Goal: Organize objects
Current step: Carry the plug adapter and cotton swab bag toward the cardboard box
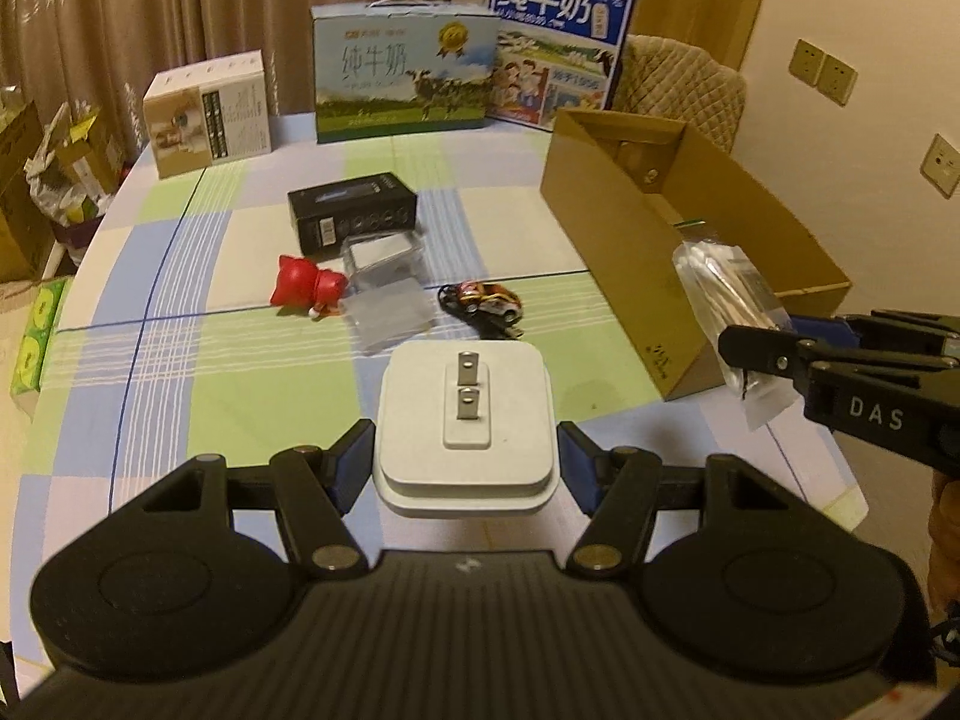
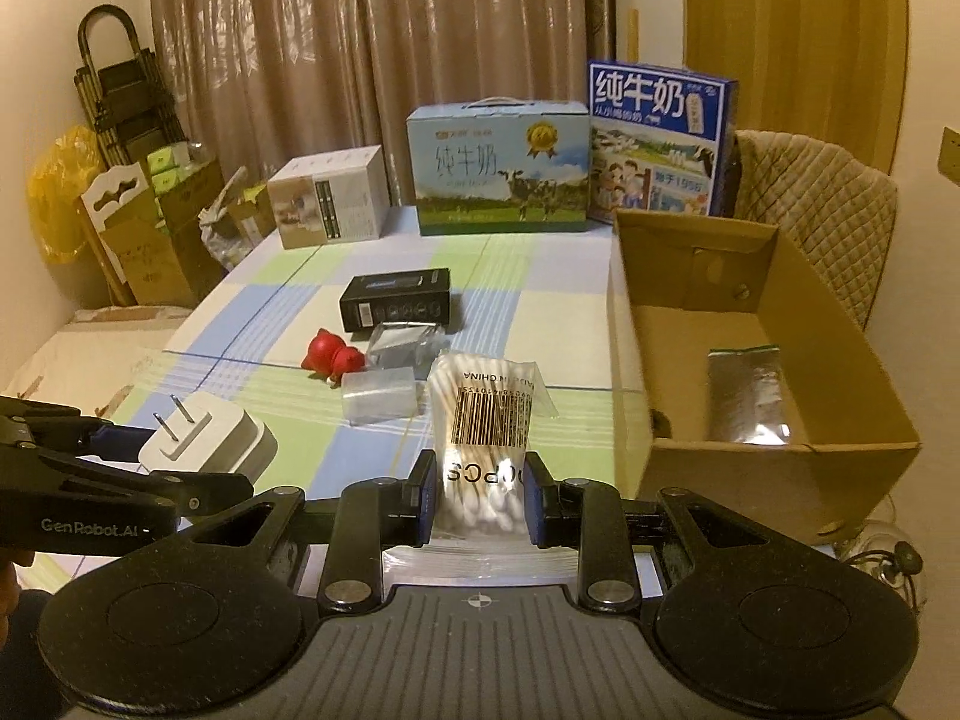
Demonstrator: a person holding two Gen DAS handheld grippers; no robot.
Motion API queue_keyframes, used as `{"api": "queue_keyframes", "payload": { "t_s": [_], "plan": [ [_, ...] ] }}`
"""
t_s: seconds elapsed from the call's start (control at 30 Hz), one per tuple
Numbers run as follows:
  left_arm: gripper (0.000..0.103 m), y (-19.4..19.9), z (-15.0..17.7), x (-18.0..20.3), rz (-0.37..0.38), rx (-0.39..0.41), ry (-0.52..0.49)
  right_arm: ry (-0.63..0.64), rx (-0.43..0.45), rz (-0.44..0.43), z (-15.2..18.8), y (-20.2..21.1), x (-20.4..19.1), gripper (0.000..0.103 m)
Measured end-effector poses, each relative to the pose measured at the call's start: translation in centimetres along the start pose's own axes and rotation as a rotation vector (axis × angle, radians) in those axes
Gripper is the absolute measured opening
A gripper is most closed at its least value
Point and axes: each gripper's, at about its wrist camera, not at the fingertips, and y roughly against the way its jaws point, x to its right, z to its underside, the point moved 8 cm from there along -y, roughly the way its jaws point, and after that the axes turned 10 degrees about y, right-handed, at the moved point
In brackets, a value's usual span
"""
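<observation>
Chargers like the white charger in your left gripper are square with round corners, and this one has two flat metal prongs on top. Your left gripper pinches it by its sides, held up over the checked counter.

Your right gripper pinches a clear bag of cotton swabs. The swabs have white tips. The bag has a black barcode and you can read "CHINA" and "PCS" on it. It is held up just beside the open cardboard box, which has a shiny silver pouch inside.

Your right gripper's arm says "DAS". Your left one says "GenRobot.AI".

On the counter lie a red toy, a clear plastic case, a toy car and a black box. Far back stand two milk cartons with big Chinese words.
</observation>
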Motion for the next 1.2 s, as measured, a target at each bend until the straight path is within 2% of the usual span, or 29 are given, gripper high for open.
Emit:
{"api": "queue_keyframes", "payload": {
  "t_s": [0.53,0.87,1.2],
  "plan": [
    [0.06,0.6,-0.8,5.5,0.065,0.01,-0.072,-0.031,0.023,0.063,0.6,3.4,4.2,0.025],
    [0.06,-0.8,-4.4,12.1,0.15,0.028,-0.137,-0.047,0.039,0.174,-0.6,5.3,11.6,0.025],
    [0.06,-5.2,-7.1,18.4,0.205,0.007,-0.197,-0.057,0.009,0.228,-1.2,4.6,18.3,0.025]
  ]
}}
